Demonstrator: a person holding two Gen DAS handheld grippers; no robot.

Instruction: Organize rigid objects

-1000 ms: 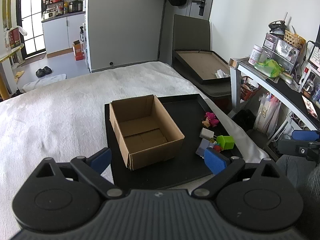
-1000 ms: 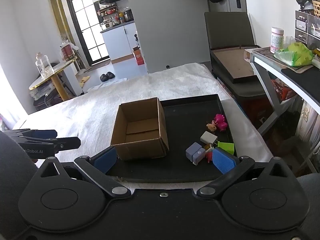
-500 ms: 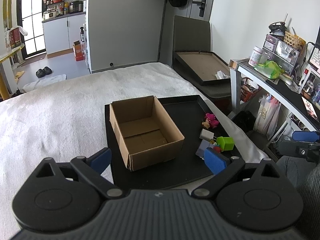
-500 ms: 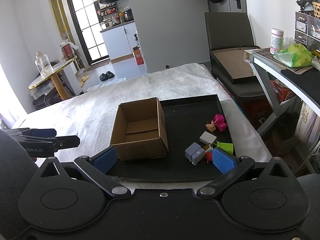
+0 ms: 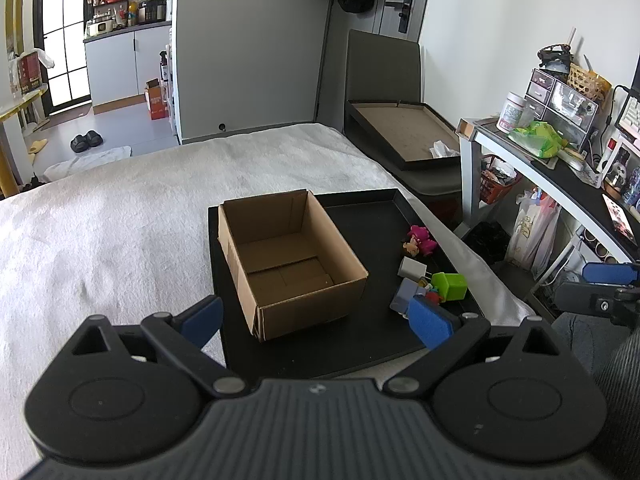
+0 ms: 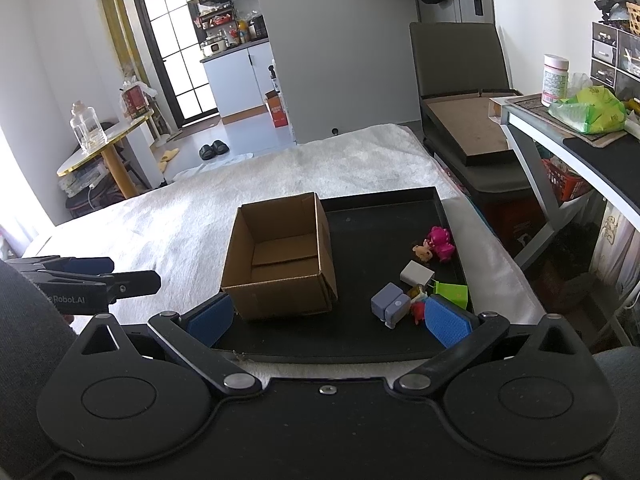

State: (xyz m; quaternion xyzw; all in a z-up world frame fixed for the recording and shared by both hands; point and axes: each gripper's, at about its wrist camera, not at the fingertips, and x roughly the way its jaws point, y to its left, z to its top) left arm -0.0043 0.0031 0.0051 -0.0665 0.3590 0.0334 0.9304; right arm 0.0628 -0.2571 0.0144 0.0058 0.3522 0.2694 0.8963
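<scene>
Landmark for this entry: the open cardboard box (image 5: 290,260), which I see standing upright on the left part of a shallow black tray (image 5: 372,216); nothing lies inside the box. The tray itself rests on a white fleecy blanket (image 5: 100,232). To the right of the box, on the tray floor, I count a loose cluster of small rigid items: a pink toy figure (image 5: 420,235) farthest from me, a small tan figure (image 6: 422,253) just beside it, then a white charger plug (image 5: 413,268), a green cube-shaped cup (image 5: 450,286) lying on its side, a grey-blue block toy (image 6: 390,303) and a small red piece (image 6: 418,309) close against it. All of these sit apart from the box wall. My left gripper (image 5: 316,318) hangs just short of the tray's near edge, its blue-padded fingers (image 5: 430,320) spread wide with nothing between them, framing the box's near face. My right gripper (image 6: 328,318) is likewise held off the tray's near edge, fingers (image 6: 446,320) wide apart and holding nothing; its right pad overlaps the cluster in view, though I cannot tell if it touches anything. Right of the box, past the tray, a white desk (image 6: 560,148) carries a green bag (image 6: 588,108).
</scene>
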